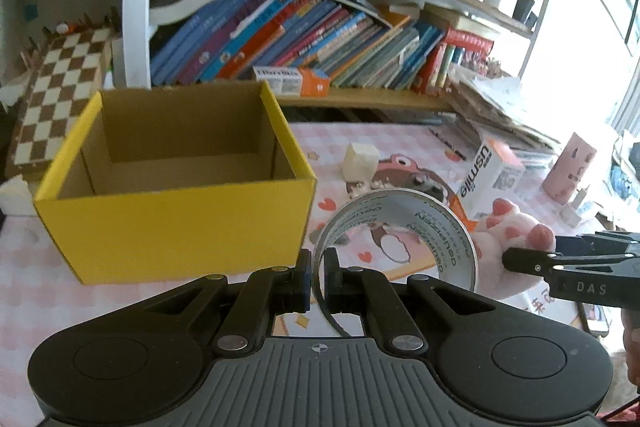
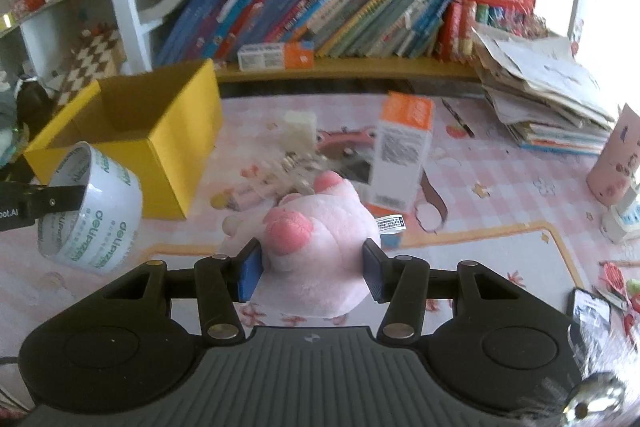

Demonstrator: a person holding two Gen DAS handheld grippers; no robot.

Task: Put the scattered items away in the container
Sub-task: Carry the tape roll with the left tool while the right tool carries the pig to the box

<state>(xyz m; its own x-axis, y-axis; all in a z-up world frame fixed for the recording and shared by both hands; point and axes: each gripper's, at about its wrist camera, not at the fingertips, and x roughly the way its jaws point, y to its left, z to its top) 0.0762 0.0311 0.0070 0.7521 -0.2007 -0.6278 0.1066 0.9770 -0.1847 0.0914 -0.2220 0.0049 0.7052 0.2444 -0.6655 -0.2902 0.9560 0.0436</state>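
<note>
Both wrist views — shelfward, seemingly close

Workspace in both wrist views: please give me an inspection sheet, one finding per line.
Surface: table under pink checked cartoon cloth.
Job's things: yellow cardboard box, open, looks empty; tape roll; pink plush toy; usmile carton; white cube.
Clutter: paper stack, pink cup.
Grippers: left claw shut on tape roll wall; right claw around plush toy.
Cables: nothing seen.
Surroundings: bookshelf, chessboard.
</note>
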